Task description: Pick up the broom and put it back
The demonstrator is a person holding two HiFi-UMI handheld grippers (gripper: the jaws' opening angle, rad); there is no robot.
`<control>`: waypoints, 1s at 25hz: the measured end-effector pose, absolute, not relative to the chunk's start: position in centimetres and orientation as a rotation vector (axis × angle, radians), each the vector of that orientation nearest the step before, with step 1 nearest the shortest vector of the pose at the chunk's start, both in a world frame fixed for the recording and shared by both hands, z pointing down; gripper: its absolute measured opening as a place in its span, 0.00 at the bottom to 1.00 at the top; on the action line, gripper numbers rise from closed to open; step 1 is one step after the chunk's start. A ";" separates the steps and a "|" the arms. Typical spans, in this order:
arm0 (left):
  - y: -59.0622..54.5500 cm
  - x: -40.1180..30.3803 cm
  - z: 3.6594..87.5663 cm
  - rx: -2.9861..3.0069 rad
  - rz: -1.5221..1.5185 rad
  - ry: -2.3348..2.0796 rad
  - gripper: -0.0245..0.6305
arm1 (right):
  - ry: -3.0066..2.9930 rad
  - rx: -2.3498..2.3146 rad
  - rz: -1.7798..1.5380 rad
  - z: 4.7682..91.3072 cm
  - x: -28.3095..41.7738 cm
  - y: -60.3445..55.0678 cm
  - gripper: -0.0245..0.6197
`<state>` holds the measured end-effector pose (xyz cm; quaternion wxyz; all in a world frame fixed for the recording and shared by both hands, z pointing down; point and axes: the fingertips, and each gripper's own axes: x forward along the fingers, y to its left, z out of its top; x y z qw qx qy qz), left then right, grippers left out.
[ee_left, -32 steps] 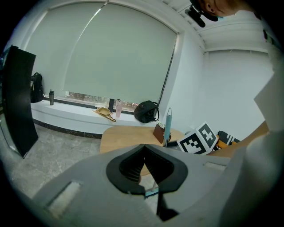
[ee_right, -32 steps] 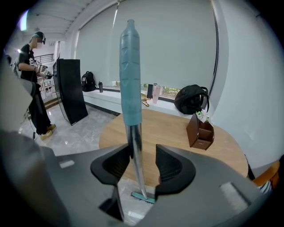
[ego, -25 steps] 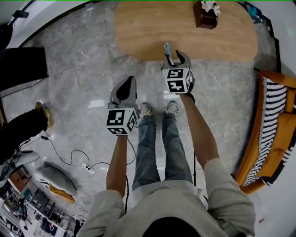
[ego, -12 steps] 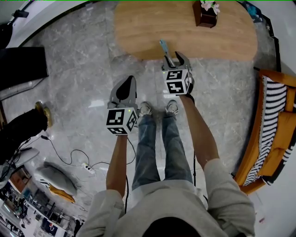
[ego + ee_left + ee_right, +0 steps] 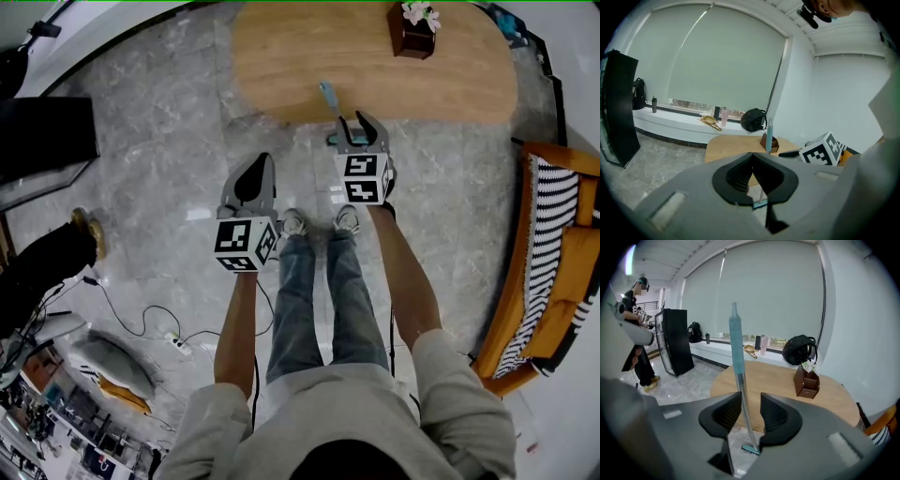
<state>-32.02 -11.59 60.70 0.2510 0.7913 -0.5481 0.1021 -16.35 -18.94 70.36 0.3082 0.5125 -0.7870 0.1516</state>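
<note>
Right gripper view: the broom (image 5: 736,348) stands upright at the near edge of the round wooden worktop (image 5: 787,380). Its thin, smooth metal pole sits between the right gripper (image 5: 751,395) jaws, which have just been closing but are not yet pinching. It is probably light, stiff and slippery, so clamp the bare pole firmly. The left gripper (image 5: 753,157) is closed and empty.

Glossy, polished grey stone for the floor (image 5: 150,159), veined like marble. Pale wood, smooth and matt, for the table (image 5: 281,56); darker, reddish wood for the small box (image 5: 415,37) on it. On the broom (image 5: 737,348), a bright bare-metal tube below a teal sleeve (plastic or rubber, hard to tell). Striped black-and-white woven cloth over the orange wooden frame of the seat (image 5: 558,202). Faded blue denim on the trousers (image 5: 295,300). Plain matt fabric for the window blind (image 5: 722,61).
</note>
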 end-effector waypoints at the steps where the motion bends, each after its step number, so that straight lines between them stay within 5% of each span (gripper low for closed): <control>1: -11.6 -31.9 60.5 2.157 0.277 -1.492 0.04 | -2.091 1.375 0.398 69.6 -16.1 -18.7 0.21; 8: -12.2 -30.8 59.1 2.184 0.270 -1.494 0.04 | -2.164 1.491 0.346 64.5 -13.7 -17.4 0.04; 25: -14.2 -29.2 50.6 2.270 0.238 -1.574 0.04 | -2.299 1.613 0.263 51.5 -6.2 -15.3 0.04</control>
